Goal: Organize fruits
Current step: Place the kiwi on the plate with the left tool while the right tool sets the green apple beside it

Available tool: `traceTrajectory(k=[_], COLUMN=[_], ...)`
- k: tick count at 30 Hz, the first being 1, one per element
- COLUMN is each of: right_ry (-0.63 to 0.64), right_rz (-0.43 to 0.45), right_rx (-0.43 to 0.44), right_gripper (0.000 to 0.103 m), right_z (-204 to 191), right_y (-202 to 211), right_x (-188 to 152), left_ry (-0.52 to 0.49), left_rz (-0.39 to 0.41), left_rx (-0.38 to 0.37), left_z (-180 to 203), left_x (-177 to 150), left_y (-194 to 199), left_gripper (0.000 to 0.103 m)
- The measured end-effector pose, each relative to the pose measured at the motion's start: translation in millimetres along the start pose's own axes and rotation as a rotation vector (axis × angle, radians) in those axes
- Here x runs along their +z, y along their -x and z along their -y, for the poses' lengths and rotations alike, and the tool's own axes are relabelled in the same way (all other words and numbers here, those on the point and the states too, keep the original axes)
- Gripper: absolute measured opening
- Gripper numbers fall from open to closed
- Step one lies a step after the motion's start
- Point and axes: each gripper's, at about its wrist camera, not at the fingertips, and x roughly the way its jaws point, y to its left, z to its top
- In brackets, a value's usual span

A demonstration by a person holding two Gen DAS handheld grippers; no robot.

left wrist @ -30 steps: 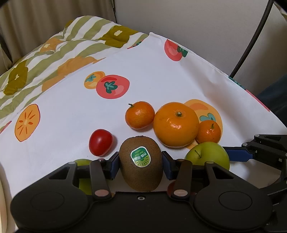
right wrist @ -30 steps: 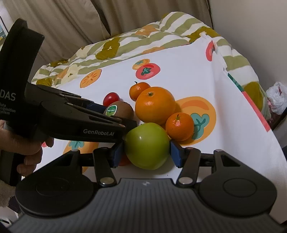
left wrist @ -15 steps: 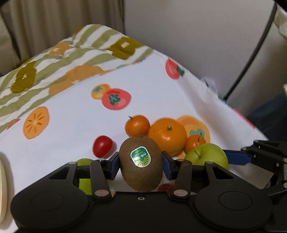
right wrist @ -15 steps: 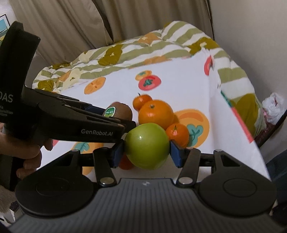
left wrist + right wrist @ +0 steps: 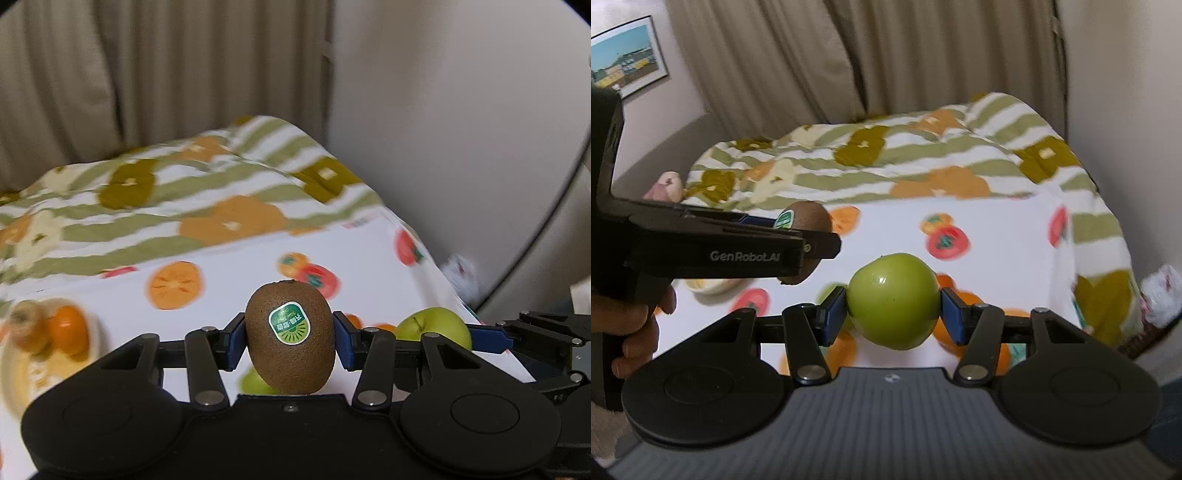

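- Carrying is judged the step in hand: a kiwi (image 5: 290, 336) is clamped between the left gripper (image 5: 290, 339) pads, clear of the cloth (image 5: 229, 280).
- A green apple (image 5: 894, 300) is pinched in the right gripper (image 5: 894, 314).
- A plate (image 5: 22, 373), left of the left gripper, is the likely target; a steady lowering is called for.

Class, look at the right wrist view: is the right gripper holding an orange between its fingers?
No. The right gripper is clamped on a green apple, with its blue pads pressed against both sides of it.
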Motion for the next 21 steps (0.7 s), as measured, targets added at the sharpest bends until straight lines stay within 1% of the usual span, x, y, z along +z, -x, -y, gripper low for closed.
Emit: traceTrajectory(k=[5,10,17,21], right_ry=[0.040,0.100,0.160,0.181], right_rz=[0.014,0.011,-0.013,-0.043], right_rx=[0.077,0.153,0.231,0.252], right_gripper=[0.070,0.069,0.069,0.069], right_z=[-32.9,-77.7,-141.7,-178.0], right_y=[-8.7,-26.3,-62.8,-89.1], right_x=[25.0,47.0,68.4,72.2], left_ry=[0.070,0.133,0.188,0.202], left_rz=[0.038,0.056,0.061,0.043], left_rx=[0.087,0.177,0.286,0.328], left_z=[-38.6,-85.1,-153.6,-194.8], left_x=[2.0,0.9,-5.2,-12.7], left_y=[28.2,50.5,68.0,69.9], left_gripper=[0.052,0.052,0.052,0.052])
